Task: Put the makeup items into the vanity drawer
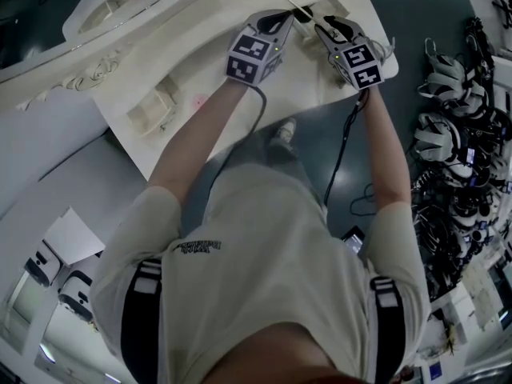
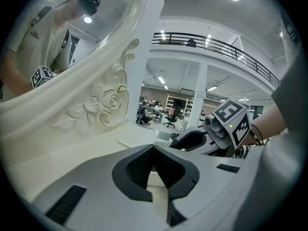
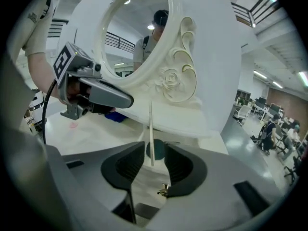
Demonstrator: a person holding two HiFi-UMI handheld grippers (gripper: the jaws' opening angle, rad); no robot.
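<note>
A thin white makeup stick (image 3: 150,129) stands almost upright between the jaws of my right gripper (image 3: 153,160), with a gap on each side, so the pads do not press on it. Behind it lies a round teal thing (image 3: 157,150); a small gold knob (image 3: 163,191) shows below the jaws. From the head view the stick (image 1: 290,3) slants over the white vanity top (image 1: 216,46), between my left gripper (image 1: 282,16) and right gripper (image 1: 326,21). My left gripper (image 2: 154,150) has its tips together with nothing in them. Whether a drawer stands open is unclear.
An ornate white mirror (image 3: 139,37) rises at the back of the vanity. A small white organiser (image 1: 152,109) and a pink spot (image 1: 198,101) sit on the top to the left. A blue item (image 3: 115,115) lies past the left gripper. Helmets and cables (image 1: 448,134) crowd the floor at right.
</note>
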